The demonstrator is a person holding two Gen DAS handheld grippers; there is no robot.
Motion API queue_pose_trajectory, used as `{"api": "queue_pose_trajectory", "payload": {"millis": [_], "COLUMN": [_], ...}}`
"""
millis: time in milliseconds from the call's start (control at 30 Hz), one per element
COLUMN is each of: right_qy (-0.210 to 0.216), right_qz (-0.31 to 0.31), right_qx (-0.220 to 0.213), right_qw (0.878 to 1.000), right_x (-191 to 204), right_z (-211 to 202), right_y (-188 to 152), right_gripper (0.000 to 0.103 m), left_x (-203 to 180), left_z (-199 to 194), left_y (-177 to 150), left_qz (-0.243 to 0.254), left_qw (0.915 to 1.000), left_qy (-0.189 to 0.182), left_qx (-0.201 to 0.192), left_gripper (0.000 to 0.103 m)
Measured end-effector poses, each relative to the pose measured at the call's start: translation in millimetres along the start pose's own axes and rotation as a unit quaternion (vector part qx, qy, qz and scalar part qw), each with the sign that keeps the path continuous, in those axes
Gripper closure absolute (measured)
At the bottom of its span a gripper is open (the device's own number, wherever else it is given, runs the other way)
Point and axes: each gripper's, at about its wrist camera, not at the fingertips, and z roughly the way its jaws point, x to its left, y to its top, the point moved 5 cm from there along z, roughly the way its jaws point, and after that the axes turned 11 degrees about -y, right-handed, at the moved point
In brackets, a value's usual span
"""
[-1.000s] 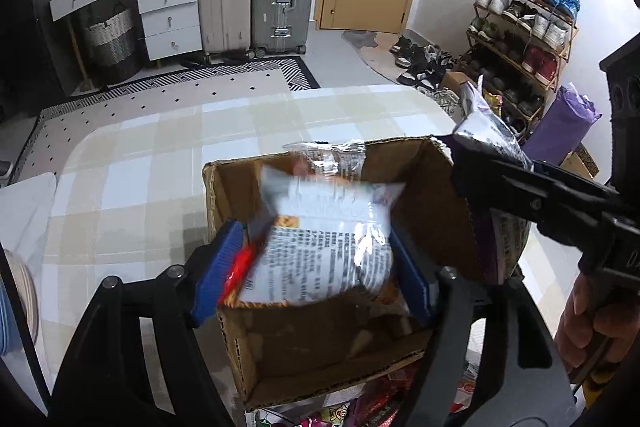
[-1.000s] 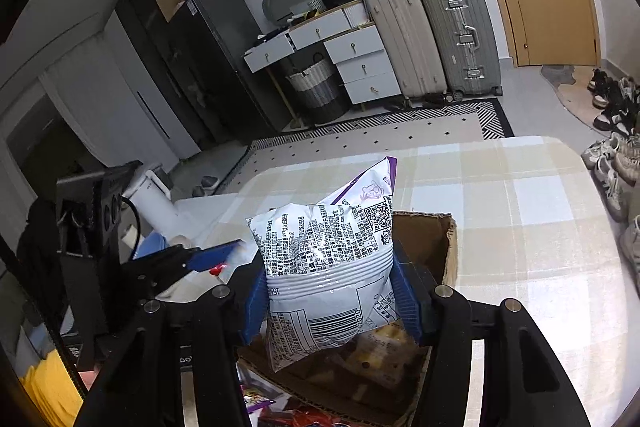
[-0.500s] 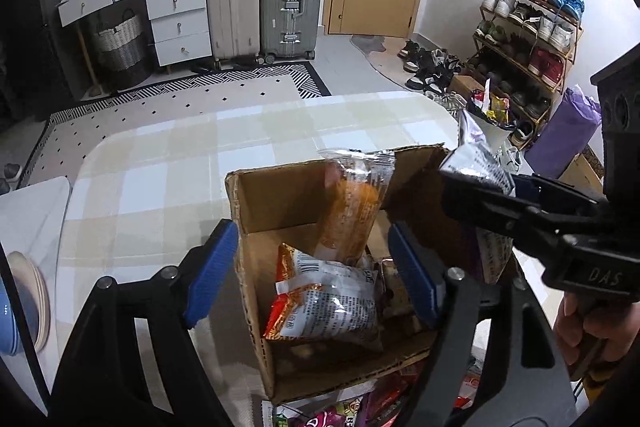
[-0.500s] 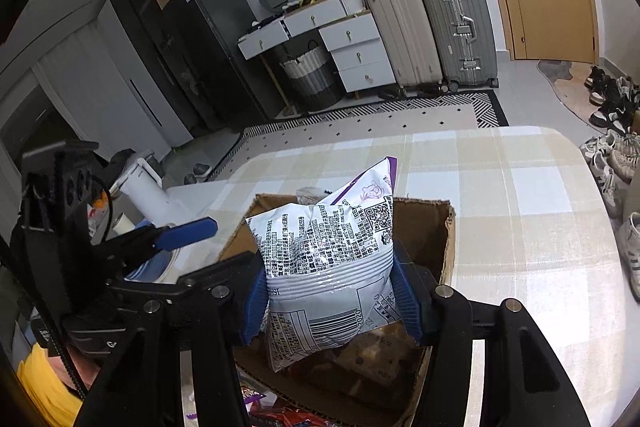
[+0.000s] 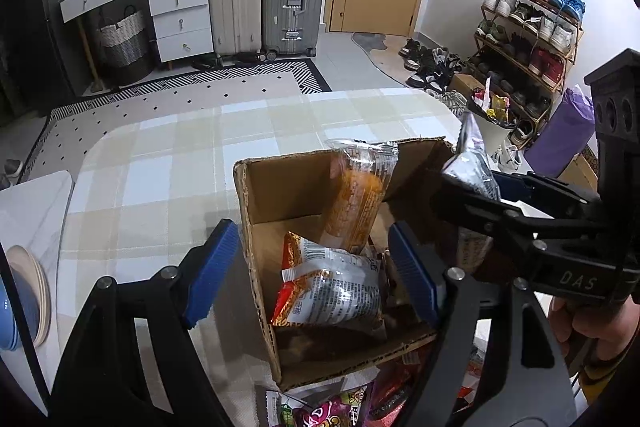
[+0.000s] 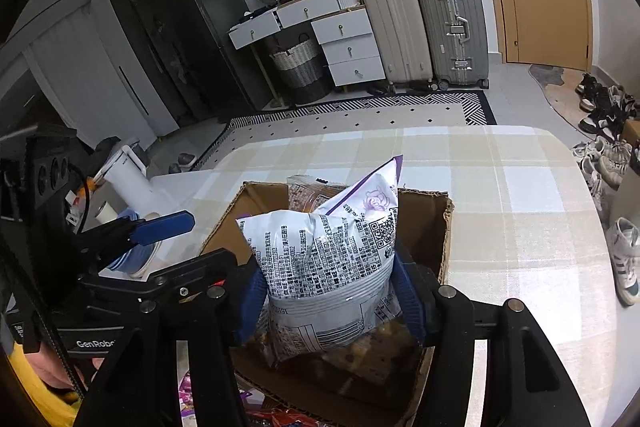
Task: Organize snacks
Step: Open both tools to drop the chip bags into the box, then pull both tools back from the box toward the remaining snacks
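An open cardboard box stands on the checked table; it also shows in the right wrist view. Inside lie a red and silver snack bag and an orange packet leaning upright. My left gripper is open and empty, its blue pads straddling the box's near left wall. My right gripper is shut on a white and purple snack bag and holds it over the box. That bag also shows in the left wrist view.
Loose snack packets lie on the table in front of the box. Stacked plates sit at the left edge. The checked tablecloth stretches behind the box. Suitcases, drawers and a shoe rack stand beyond.
My left gripper let the red and silver bag drop into the box, opened and drew back. My right gripper moved the white bag closer over the box.
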Motion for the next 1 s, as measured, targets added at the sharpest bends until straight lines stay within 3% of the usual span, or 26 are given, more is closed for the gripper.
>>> {"api": "queue_pose_trajectory", "payload": {"millis": [600, 1000], "right_qy": [0.001, 0.019], "right_qz": [-0.011, -0.031], "right_qx": [-0.038, -0.112], "right_qw": [0.999, 0.993], "right_x": [10, 32], "right_z": [-40, -141], "right_y": [2, -13], "right_gripper": [0.041, 0.041], "left_x": [-15, -41], "left_z": [-33, -122], "left_y": [-6, -21], "left_qz": [0.008, 0.002], "left_qw": [0.9999, 0.9979], "left_qy": [0.002, 0.004], "left_qx": [-0.012, -0.064], "left_gripper": [0.026, 0.024]}}
